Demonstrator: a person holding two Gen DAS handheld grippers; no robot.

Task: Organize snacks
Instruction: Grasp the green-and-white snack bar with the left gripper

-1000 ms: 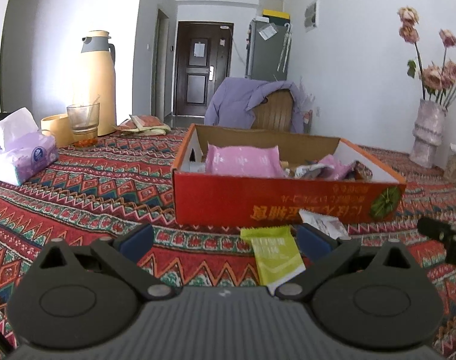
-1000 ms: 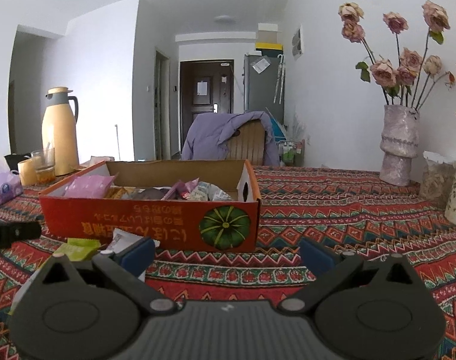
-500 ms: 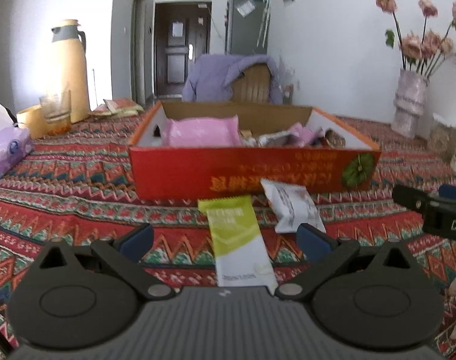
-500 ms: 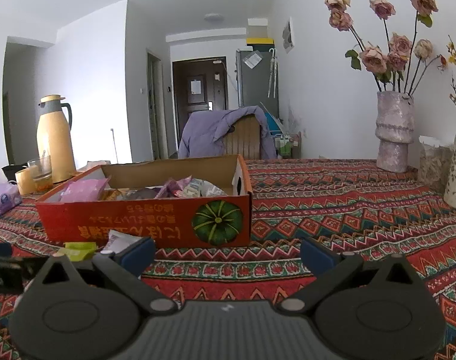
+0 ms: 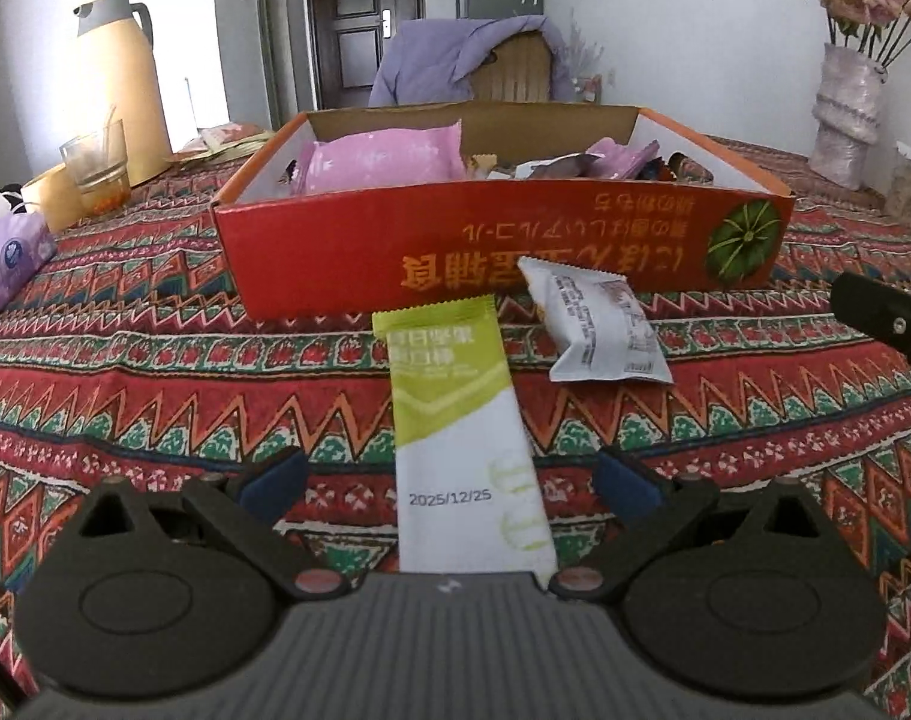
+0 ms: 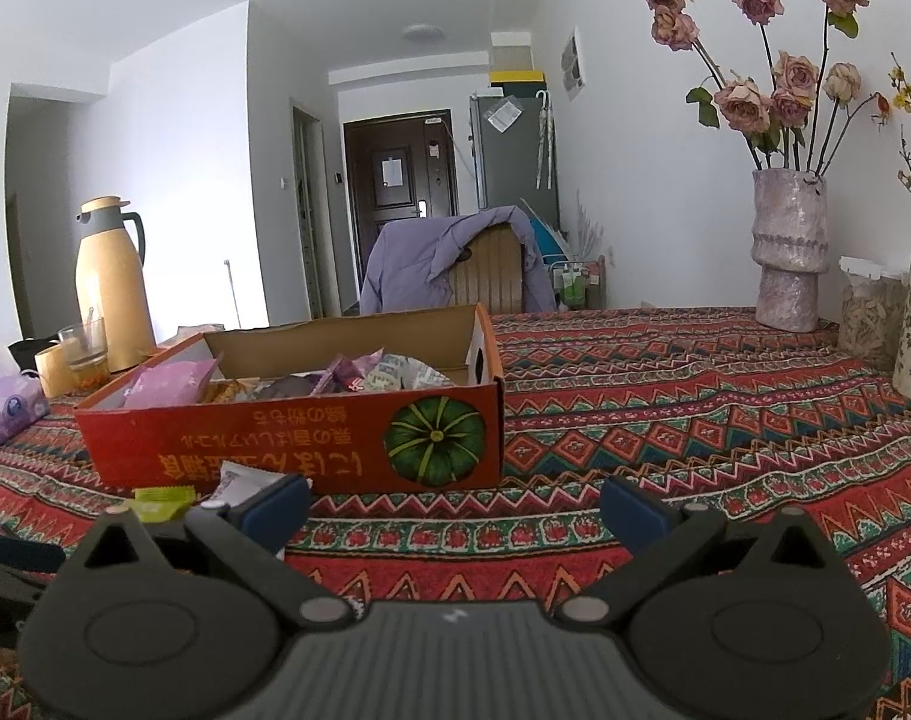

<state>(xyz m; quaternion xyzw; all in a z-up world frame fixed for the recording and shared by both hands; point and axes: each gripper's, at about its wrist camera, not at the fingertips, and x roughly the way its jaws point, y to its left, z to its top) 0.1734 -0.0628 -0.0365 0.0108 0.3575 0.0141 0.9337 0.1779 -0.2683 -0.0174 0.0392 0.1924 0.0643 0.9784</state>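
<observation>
A red cardboard box [image 5: 515, 252] holding several snack packets, a pink one [image 5: 383, 159] among them, sits mid-table. In front of it lie a green-and-white snack bar [image 5: 455, 420] and a white packet [image 5: 599, 324]. My left gripper [image 5: 452, 483] is open, low over the cloth, with the bar's near end between its blue fingertips, untouched. My right gripper [image 6: 455, 507] is open and empty, right of the box [image 6: 287, 438]; the bar [image 6: 158, 504] and white packet [image 6: 239, 480] peek out at its left fingertip. Its tip shows at the left wrist view's right edge.
A yellow thermos [image 5: 119, 78], a glass [image 5: 95, 168] and a tissue pack [image 5: 5, 252] stand at the left. Vases with dried flowers [image 6: 791, 252] and a jar [image 6: 872, 312] line the right edge. A chair with a purple jacket [image 6: 455, 264] is behind the table.
My left gripper has tilted down and closed in on the green-and-white bar, which now reaches between its fingers. The right gripper has shifted only slightly.
</observation>
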